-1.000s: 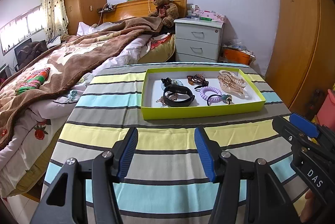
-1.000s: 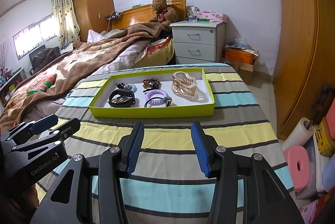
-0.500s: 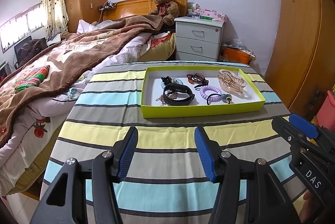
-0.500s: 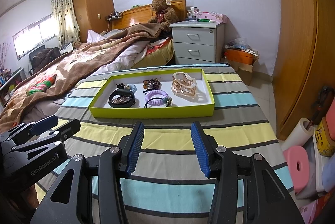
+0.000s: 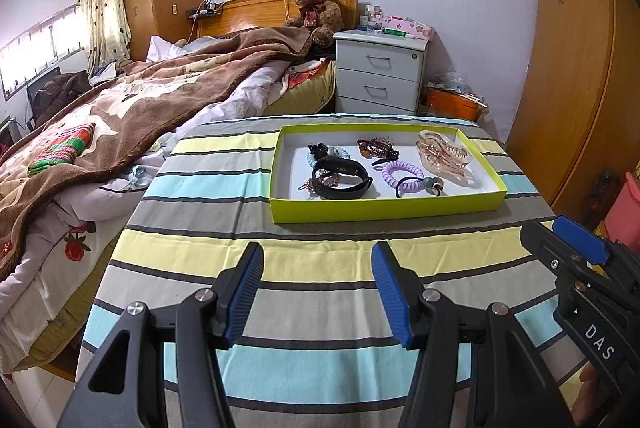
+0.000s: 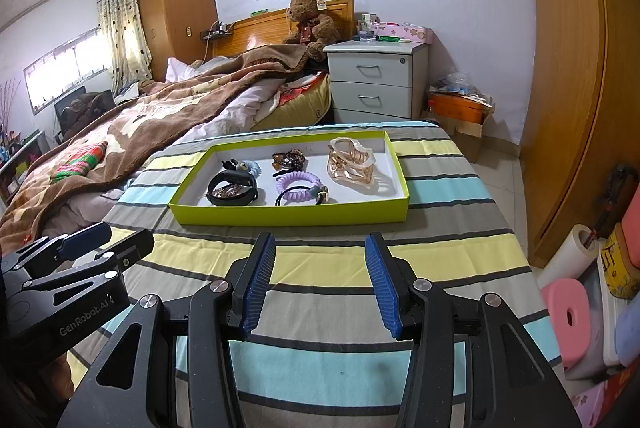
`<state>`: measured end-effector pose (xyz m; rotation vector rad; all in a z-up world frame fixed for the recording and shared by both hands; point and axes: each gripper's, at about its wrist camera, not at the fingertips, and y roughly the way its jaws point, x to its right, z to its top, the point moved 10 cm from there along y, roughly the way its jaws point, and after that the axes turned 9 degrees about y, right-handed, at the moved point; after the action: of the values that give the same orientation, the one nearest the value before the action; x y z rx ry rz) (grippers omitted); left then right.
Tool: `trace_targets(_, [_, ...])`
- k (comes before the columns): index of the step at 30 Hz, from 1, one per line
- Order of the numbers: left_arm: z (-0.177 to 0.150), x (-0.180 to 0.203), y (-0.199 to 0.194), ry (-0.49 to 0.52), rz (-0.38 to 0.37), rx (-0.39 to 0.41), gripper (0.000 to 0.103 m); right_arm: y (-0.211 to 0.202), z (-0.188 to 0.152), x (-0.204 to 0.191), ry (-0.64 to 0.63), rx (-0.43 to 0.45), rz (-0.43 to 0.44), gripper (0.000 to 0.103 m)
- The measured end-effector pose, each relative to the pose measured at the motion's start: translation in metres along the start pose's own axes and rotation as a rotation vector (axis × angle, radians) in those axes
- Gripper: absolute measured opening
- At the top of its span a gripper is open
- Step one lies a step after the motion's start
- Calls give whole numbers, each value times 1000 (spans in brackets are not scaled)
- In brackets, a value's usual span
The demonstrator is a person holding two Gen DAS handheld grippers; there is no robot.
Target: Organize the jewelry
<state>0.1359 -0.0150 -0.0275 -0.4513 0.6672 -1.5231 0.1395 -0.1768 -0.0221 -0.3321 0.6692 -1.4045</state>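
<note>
Already gathered in the green tray [image 6: 288,216] on the striped cloth [image 6: 320,260]: black band [image 6: 232,188], purple coil tie [image 6: 298,184], gold claw clip [image 6: 352,164], with both the left gripper [image 5: 316,292] and right gripper [image 6: 318,280] spread wide, empty, well short. Easy to snag the tie's black loop, apparently overlapping the coil, and drag out two pieces. Risky too, nudging the light tray along the cloth.

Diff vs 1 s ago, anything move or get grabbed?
Almost nothing. The left wrist view drifted slightly, so the left gripper shifted a touch; the right gripper held still. Both stay open and empty, short of the green tray. The jewelry inside is unmoved.
</note>
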Motion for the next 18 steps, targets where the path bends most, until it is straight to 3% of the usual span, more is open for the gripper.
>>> trace_targets(18, [-2, -1, -1, -4, 4, -2, 58, 0, 0, 1, 2, 0, -1, 48])
